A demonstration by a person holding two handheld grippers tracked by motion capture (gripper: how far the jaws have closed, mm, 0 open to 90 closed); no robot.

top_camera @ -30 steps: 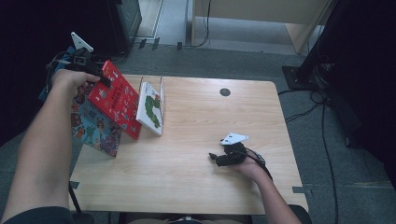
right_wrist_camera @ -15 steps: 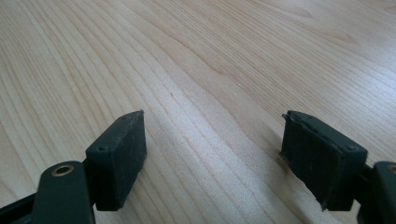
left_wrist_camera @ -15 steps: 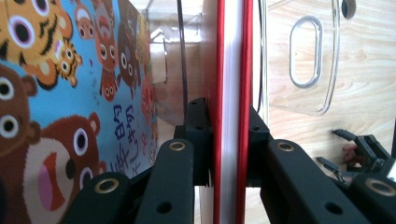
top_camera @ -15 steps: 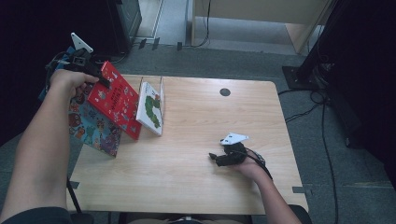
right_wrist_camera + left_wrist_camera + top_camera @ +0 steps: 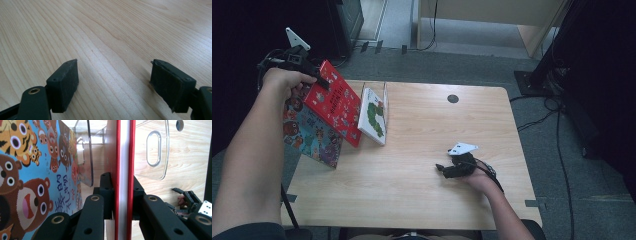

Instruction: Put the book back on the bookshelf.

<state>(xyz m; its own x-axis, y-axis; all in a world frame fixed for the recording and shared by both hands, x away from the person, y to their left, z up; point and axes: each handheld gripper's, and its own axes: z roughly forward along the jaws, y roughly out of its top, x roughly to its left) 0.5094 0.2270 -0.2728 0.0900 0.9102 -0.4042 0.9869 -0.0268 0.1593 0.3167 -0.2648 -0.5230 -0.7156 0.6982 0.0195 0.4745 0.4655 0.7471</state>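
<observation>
My left gripper (image 5: 319,81) is shut on the top edge of a red book (image 5: 334,102), held tilted above the table's left end. In the left gripper view both pads clamp the red book (image 5: 123,157) by its covers, page edges showing between them. A blue book with cartoon animals (image 5: 312,134) leans just left of it; its cover (image 5: 30,170) fills the left of that view. A white book with a green caterpillar (image 5: 374,115) stands in a clear plastic rack (image 5: 385,95). My right gripper (image 5: 443,170) rests low on the table, open, its pads (image 5: 63,82) apart over bare wood.
The wooden table (image 5: 422,200) has a dark round hole (image 5: 453,98) near its far edge. The clear rack's wall (image 5: 155,147) with an oval slot stands right behind the red book. Cables and dark furniture lie on the floor around the table.
</observation>
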